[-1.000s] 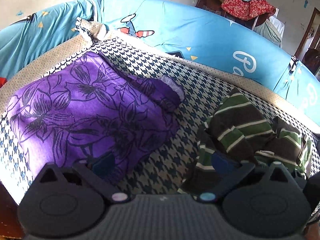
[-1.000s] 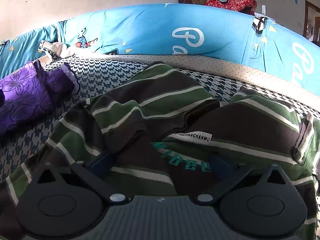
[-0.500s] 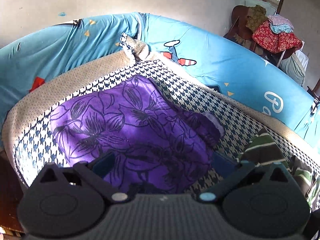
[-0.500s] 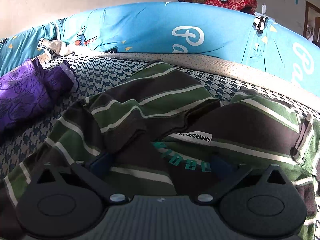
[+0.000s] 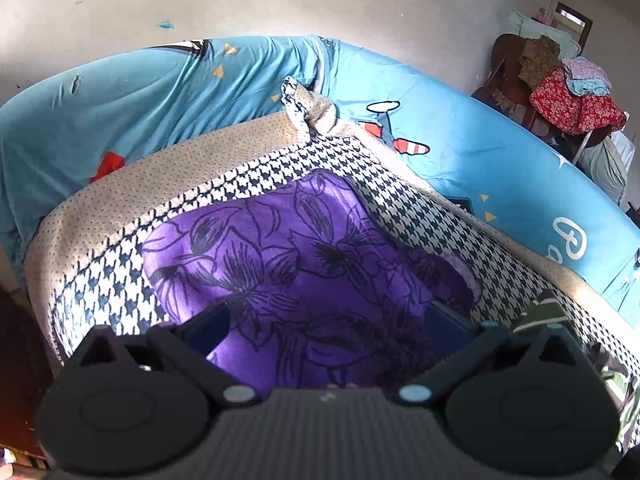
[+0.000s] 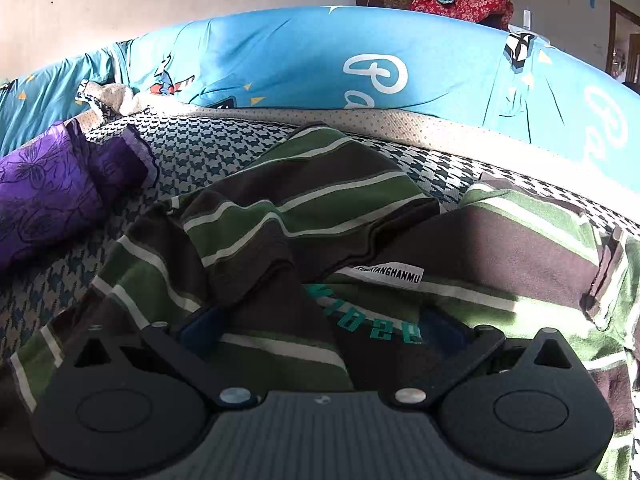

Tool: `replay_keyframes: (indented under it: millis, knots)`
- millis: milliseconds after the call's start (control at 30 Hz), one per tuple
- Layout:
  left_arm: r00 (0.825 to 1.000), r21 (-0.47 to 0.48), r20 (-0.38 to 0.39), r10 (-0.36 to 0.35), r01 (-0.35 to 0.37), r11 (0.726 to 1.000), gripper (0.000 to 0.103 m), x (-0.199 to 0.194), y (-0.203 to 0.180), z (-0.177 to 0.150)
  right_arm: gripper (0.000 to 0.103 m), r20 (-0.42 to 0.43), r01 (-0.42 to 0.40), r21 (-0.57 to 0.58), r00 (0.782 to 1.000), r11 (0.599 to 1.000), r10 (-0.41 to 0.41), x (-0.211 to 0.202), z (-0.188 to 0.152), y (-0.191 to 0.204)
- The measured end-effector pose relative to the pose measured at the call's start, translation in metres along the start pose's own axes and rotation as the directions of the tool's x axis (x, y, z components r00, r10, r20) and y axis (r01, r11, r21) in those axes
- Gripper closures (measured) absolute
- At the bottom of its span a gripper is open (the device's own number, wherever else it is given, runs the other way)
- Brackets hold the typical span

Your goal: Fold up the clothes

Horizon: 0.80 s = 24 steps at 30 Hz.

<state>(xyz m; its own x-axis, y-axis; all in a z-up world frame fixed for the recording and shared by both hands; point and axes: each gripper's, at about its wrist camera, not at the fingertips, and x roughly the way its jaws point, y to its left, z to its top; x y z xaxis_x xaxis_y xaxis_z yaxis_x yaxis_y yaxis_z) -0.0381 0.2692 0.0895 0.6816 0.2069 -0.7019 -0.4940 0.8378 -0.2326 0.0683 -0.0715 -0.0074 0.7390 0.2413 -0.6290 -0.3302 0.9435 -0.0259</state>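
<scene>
The purple floral garment (image 5: 288,264) lies folded on the houndstooth cloth (image 5: 404,208); beside it, away from the cloth's knotted corner, the striped shirt (image 6: 304,208) sits crumpled. Both left tongs (image 5: 326,320) and right tongs (image 6: 320,324) hang apart, empty. Likely next: pinch the shirt's edges, spread it flat before folding

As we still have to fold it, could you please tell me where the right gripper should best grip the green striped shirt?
Probably the dark hem edge lying loose across the green striped shirt, approached from the near side with the right gripper: it sits raised, directly ahead of the open fingers.
</scene>
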Motion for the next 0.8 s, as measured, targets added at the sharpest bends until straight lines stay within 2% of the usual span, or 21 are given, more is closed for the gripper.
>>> replay_keyframes:
  millis: [133,300,500,633,800]
  knots:
    - [1.0,-0.042,-0.014,0.011,-0.012,0.999,0.0,0.004,0.009,0.001,0.0,0.0,0.0,0.0,1.0,1.0,0.0,0.0,0.0,0.0]
    - [0.999,-0.009,-0.004,0.051,-0.051,0.999,0.0,0.006,0.006,0.0,0.0,-0.001,0.001,0.001,1.0,1.0,-0.001,-0.001,0.0,0.0]
    - [0.995,-0.02,0.016,0.102,-0.102,0.995,0.0,0.01,-0.001,0.0,0.0,-0.001,0.001,0.003,1.0,1.0,-0.001,-0.001,0.0,0.0]
    - [0.994,0.064,-0.024,0.108,-0.106,0.992,0.0,0.024,-0.032,-0.008,0.0,-0.002,0.001,0.003,1.0,1.0,-0.001,-0.001,0.001,0.0]
    - [0.996,0.194,-0.05,0.07,-0.059,0.979,0.0,0.032,-0.082,-0.032,0.0,-0.002,0.001,0.004,1.0,1.0,-0.001,-0.001,0.001,0.0]
